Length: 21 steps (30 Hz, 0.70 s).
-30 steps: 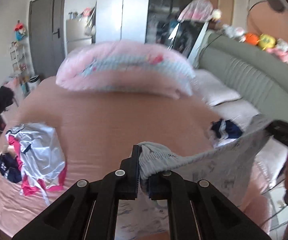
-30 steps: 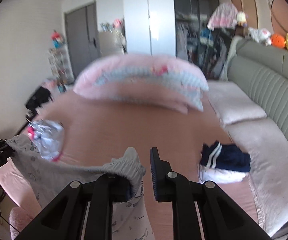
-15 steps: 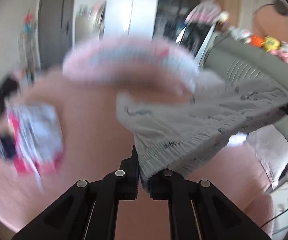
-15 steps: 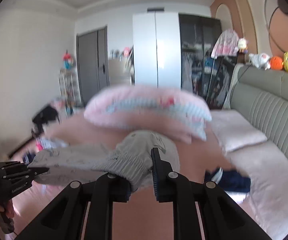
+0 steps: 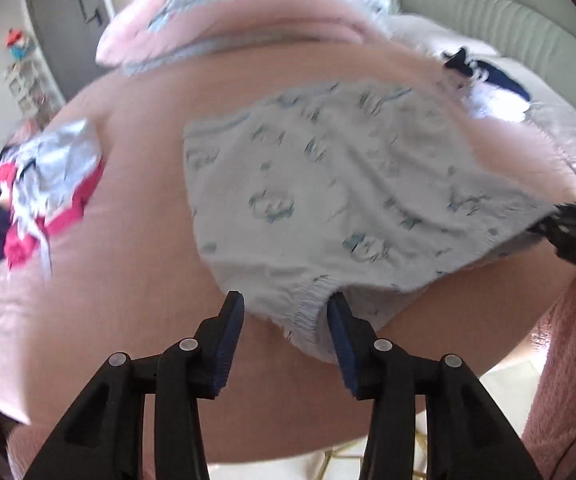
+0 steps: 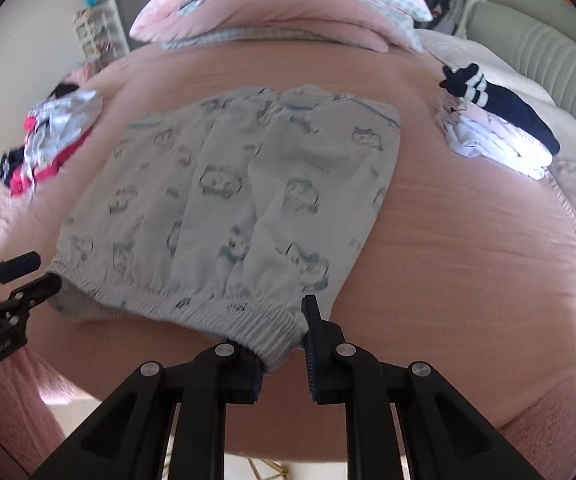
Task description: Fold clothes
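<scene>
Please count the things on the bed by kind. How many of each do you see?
Printed grey shorts, spread flat: 1
Clothing heaps, left and right: 2
Folded pink quilt: 1
Total: 4

A home bedroom: a wide bed (image 6: 467,240) under a pink sheet, a folded pink quilt (image 6: 280,12), a padded grey-green headboard (image 6: 547,36), a grey door (image 5: 68,20), and what may be toy shelves (image 6: 96,32).
</scene>
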Tool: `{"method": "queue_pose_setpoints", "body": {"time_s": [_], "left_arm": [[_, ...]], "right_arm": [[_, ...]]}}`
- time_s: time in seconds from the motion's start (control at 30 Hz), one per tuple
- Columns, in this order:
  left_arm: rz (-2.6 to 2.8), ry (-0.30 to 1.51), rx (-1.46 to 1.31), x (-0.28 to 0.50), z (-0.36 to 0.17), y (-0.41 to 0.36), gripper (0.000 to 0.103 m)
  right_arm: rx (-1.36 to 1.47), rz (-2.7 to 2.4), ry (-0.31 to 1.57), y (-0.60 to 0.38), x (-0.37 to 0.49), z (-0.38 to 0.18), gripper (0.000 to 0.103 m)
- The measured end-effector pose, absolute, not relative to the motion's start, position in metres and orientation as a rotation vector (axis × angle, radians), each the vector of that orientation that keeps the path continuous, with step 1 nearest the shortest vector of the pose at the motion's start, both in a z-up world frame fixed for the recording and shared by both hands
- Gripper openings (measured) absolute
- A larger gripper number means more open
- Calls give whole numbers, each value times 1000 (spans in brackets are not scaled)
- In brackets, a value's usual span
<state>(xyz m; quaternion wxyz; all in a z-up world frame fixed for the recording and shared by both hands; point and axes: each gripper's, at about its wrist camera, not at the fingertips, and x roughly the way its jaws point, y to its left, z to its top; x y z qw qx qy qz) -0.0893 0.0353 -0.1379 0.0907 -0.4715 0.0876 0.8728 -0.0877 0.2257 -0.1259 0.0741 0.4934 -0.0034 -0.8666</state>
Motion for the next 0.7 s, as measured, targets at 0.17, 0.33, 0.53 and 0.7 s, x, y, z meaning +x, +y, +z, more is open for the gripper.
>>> {"method": "queue_pose_setpoints", "body": {"time_s": [0.17,0.33,0.53,0.7], "left_arm": [[2509,260,-1369,-87,-143,55,40],[2480,298,-1327,-78,-145,80,40],[2473,325,-1317,-95,-148,96,40],[2484,317,-1432,-113,-156,97,21]], "right_arm": [[1380,-2588,-6,225,-105,-98,15],[1297,-2577,47,212,-110,-77,15],[1288,-2545,-71,213,-112,-70,15],[1317,-2528,-91,213,-113,-75,15]]}}
